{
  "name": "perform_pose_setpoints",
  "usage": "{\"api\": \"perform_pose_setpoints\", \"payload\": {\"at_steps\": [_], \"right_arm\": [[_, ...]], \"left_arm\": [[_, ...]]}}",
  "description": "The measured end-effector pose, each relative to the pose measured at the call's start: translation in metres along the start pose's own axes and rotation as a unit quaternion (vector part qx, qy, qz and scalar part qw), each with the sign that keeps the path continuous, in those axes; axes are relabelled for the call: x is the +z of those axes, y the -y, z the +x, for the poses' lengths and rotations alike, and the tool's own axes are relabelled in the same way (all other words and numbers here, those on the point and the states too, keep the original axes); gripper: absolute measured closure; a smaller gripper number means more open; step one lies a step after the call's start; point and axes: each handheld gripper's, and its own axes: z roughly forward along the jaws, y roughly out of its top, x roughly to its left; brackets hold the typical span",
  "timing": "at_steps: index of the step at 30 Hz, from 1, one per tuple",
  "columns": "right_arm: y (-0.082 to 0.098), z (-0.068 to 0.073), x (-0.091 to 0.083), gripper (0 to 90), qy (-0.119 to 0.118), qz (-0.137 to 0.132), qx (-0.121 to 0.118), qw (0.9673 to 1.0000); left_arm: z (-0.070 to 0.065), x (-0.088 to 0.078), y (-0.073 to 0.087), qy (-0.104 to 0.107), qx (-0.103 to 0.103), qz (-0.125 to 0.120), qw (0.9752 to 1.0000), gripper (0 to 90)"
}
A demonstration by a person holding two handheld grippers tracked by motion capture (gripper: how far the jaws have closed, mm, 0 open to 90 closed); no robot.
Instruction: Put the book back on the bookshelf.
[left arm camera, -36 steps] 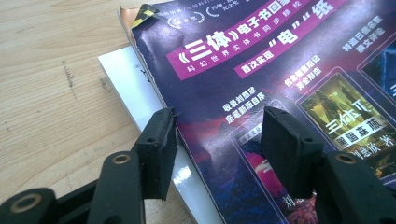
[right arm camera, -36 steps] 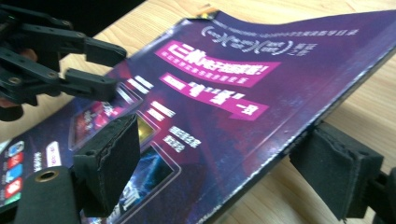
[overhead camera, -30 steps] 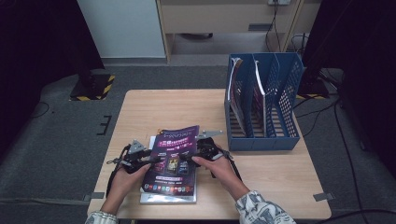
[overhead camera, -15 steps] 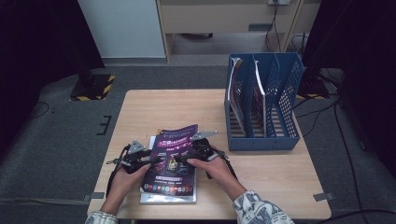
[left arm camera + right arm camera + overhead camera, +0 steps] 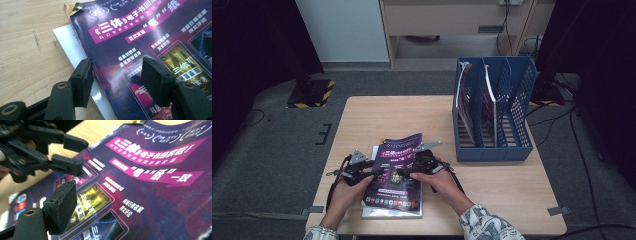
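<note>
Two magazines are already standing in the blue perforated plastic file rack point(image 5: 492, 150) at upper right. A glossy purple magazine point(image 5: 394, 175) is lying on a white booklet point(image 5: 65, 40) at lower centre, awaiting filing. The left gripper point(image 5: 115, 80) and right gripper point(image 5: 406, 172) are hovering over it, jaws spread, pinching nothing.

grey carpet floor point(image 5: 272, 165), wooden cabinet point(image 5: 452, 20)

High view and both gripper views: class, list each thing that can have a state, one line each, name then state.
Purple magazine: closed, flat on the white book, corner torn.
White book: closed, flat on the table, under the magazine.
Blue file rack: upright, magazines standing in its left slots.
Left tongs: open, astride the magazine's edge.
Right tongs: open over the magazine's cover.
</note>
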Motion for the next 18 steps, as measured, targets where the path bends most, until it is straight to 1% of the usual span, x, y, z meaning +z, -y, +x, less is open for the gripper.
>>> {"api": "perform_pose_setpoints", "payload": {"at_steps": [2, 3, 9, 15, 16, 18], "right_arm": [[0.0011, -0.0004, 0.0011, 22.4, 0.001, 0.001, 0.000, 1.0000], [0.0014, -0.0010, 0.0008, 23.0, 0.000, -0.001, 0.003, 1.0000], [0.0018, -0.0008, 0.0010, 24.4, 0.002, -0.002, 0.007, 1.0000], [0.0029, -0.0013, 0.0011, 25.8, 0.007, -0.009, 0.013, 0.9999], [0.0030, -0.0011, 0.0011, 25.8, 0.007, -0.012, 0.022, 0.9997], [0.0029, -0.0008, 0.0014, 25.5, 0.010, -0.013, 0.024, 0.9996]], "left_arm": [[0.0000, 0.0000, 0.0001, 0.000, 0.000, 0.000, 1.0000, 42.4], [0.0000, 0.0000, 0.0001, 0.000, 0.000, 0.000, 1.0000, 42.5], [-0.0001, 0.0000, 0.0001, 0.000, -0.001, 0.000, 1.0000, 42.2], [-0.0002, 0.0000, 0.0004, 0.000, -0.001, -0.001, 1.0000, 42.1], [-0.0001, 0.0000, 0.0005, 0.000, 0.000, -0.001, 1.0000, 42.0], [-0.0002, 0.0001, 0.0006, 0.000, 0.000, -0.002, 1.0000, 41.6]]}}
